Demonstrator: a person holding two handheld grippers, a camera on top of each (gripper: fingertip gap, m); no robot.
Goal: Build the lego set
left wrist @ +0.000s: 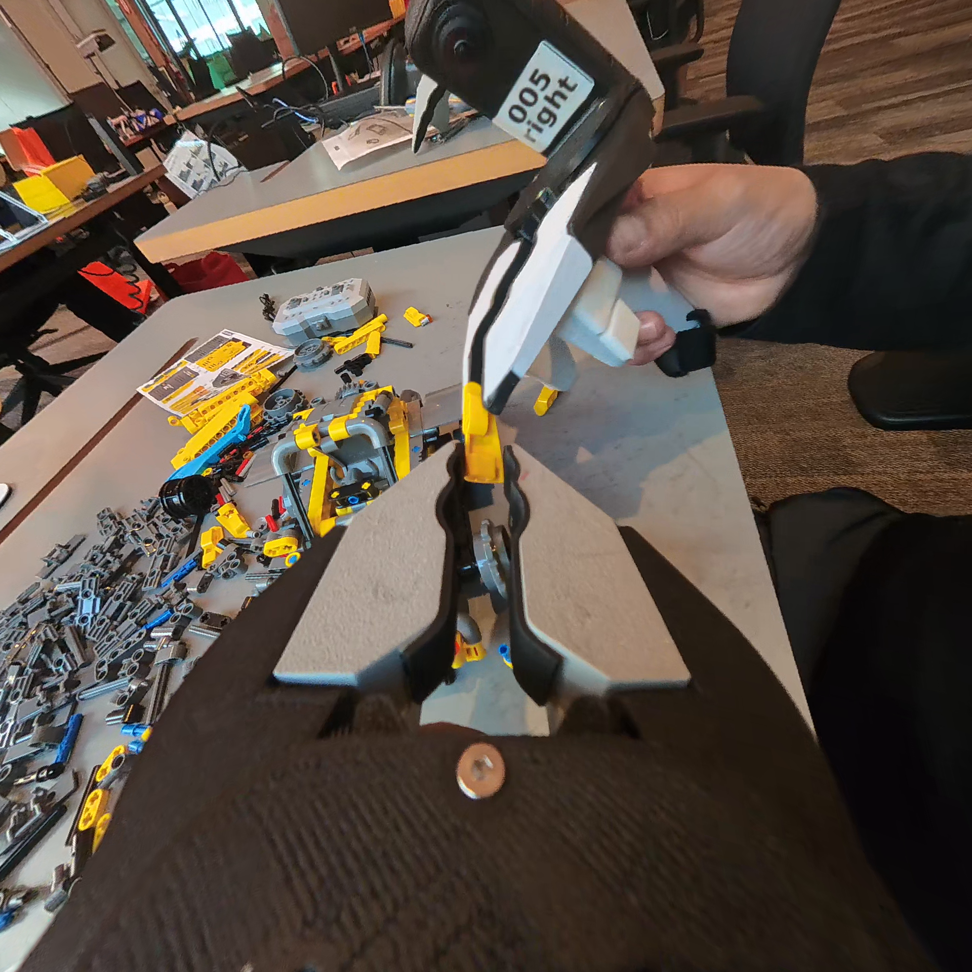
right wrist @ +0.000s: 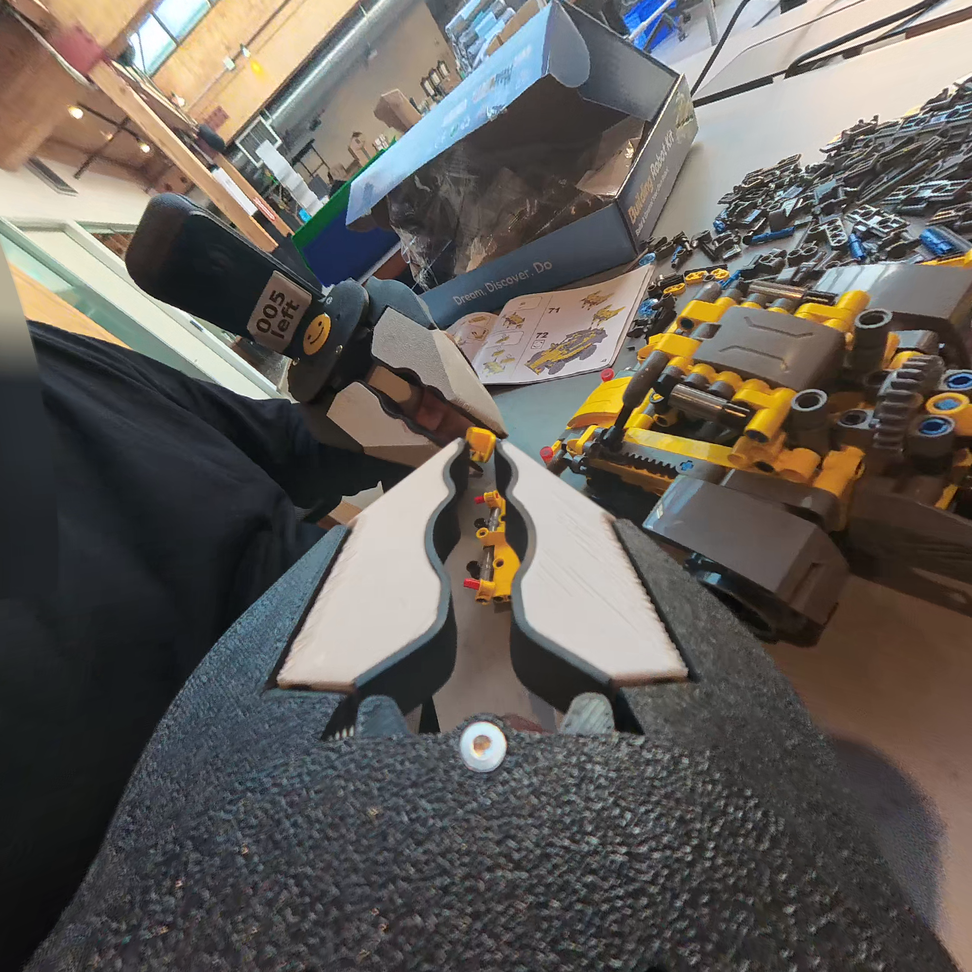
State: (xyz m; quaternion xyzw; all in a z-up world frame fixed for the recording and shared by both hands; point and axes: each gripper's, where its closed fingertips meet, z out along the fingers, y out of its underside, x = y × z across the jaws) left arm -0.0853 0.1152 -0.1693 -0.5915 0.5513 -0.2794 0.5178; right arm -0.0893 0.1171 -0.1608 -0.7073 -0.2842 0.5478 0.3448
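Note:
My left gripper is shut on a small yellow brick piece, held above the grey table. A grey round part of the same piece sits farther back between its fingers. My right gripper comes down from the upper right in a person's hand. Its tips are on the upper yellow end of that piece. In the right wrist view my right gripper is closed on the yellow piece, tip to tip with the left gripper. A small yellow assembly with red pins lies on the table below.
A yellow and grey brick vehicle stands just right of the grippers and also shows in the left wrist view. A heap of grey parts, a booklet, an open box and a grey hub lie around. The table edge is near. Only a small space, under 4 cm, lies between the two pairs of fingers.

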